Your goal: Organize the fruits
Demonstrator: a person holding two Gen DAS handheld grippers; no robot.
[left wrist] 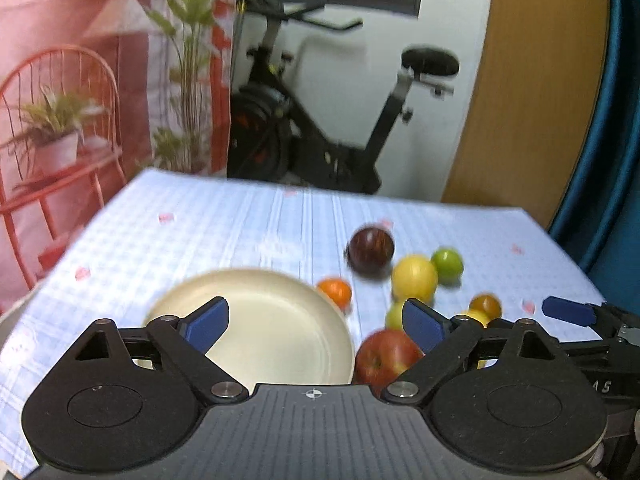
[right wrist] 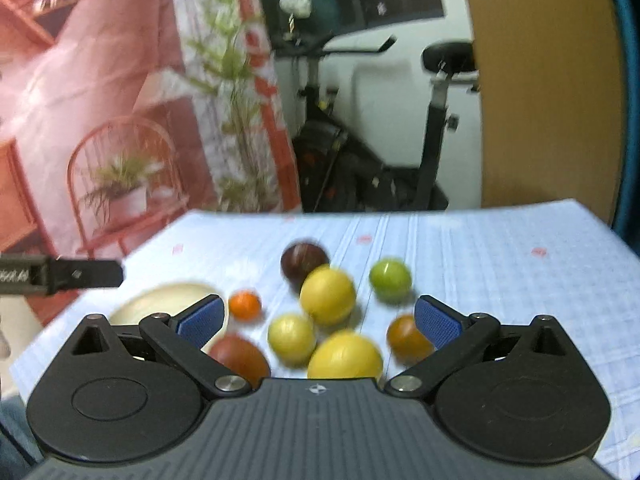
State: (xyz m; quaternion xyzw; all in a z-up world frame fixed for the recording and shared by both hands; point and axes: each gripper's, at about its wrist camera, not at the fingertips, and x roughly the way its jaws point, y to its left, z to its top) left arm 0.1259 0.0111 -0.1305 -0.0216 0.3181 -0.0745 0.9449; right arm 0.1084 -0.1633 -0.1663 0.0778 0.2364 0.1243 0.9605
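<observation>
fruits [right wrist: 328, 296] loose on table [right wrist: 500, 256], beyond right gripper [right wrist: 318, 318] jaws, released; left gripper [left wrist: 316, 322] jaws released over plate [left wrist: 280, 320].

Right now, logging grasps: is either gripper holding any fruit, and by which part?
Nothing is held. Left gripper and right gripper are both open, above the fruits.

A pale blue checked cloth [left wrist: 224, 232] with a soft, matt weave covers the counter. The cream plate [left wrist: 280, 320] looks smooth with a satin sheen. The fruits are glossy: the dark red plum [left wrist: 371, 249], the lemon [right wrist: 328, 295], the lime [right wrist: 390, 279] and the red apple [left wrist: 386, 354]. The left tongs [left wrist: 316, 320] and the right tongs [right wrist: 318, 318] are matt black plastic with ribbed grey bodies, bright metal pivot pins and finely textured blue pads [right wrist: 436, 324].
</observation>
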